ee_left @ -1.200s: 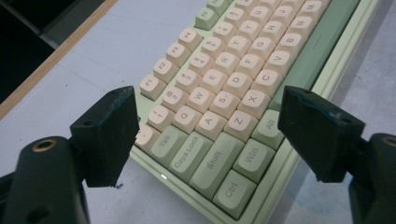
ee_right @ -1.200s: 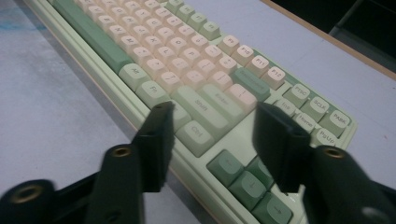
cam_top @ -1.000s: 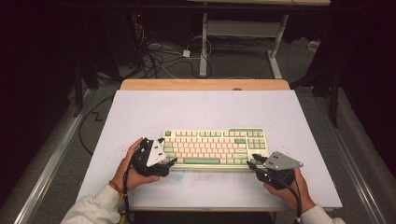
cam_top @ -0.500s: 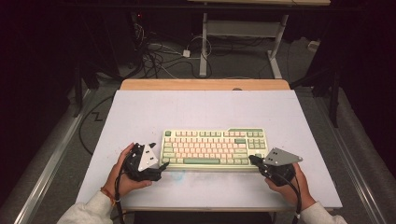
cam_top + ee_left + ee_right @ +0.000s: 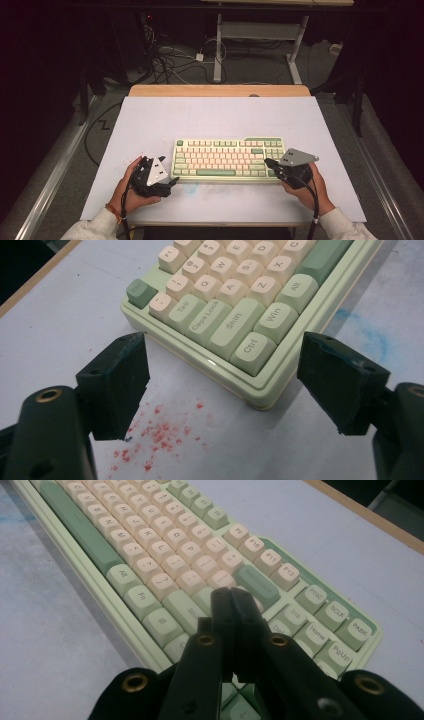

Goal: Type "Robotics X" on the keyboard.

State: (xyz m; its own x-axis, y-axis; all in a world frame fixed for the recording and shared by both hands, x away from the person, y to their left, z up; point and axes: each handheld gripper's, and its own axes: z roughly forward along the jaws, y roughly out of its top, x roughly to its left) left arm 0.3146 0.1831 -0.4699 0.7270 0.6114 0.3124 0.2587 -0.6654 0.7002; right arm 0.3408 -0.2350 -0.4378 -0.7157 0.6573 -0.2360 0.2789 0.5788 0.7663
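A pale green keyboard [image 5: 227, 159] with cream and green keys lies flat near the front of the white table top [image 5: 215, 120]. My left gripper [image 5: 171, 182] sits low beside the keyboard's left end, held in a hand. In the left gripper view, the left gripper [image 5: 225, 382] is open, its jaws wide apart and framing the keyboard corner [image 5: 235, 305] near the Ctrl key without touching it. My right gripper [image 5: 270, 163] is at the keyboard's right end. In the right gripper view, the right gripper [image 5: 232, 597] is shut and empty, just above the keys [image 5: 165, 555].
Red specks [image 5: 160, 432] and a blue smear [image 5: 370, 335] mark the table top in front of the keyboard. A wooden strip [image 5: 220, 90] edges the far side. Cables [image 5: 170, 60] and metal desk legs [image 5: 217, 45] stand on the floor beyond.
The left gripper has drawn back to the left, off the keyboard's end. The right gripper has closed its jaws and shifted slightly farther over the keyboard's right end.
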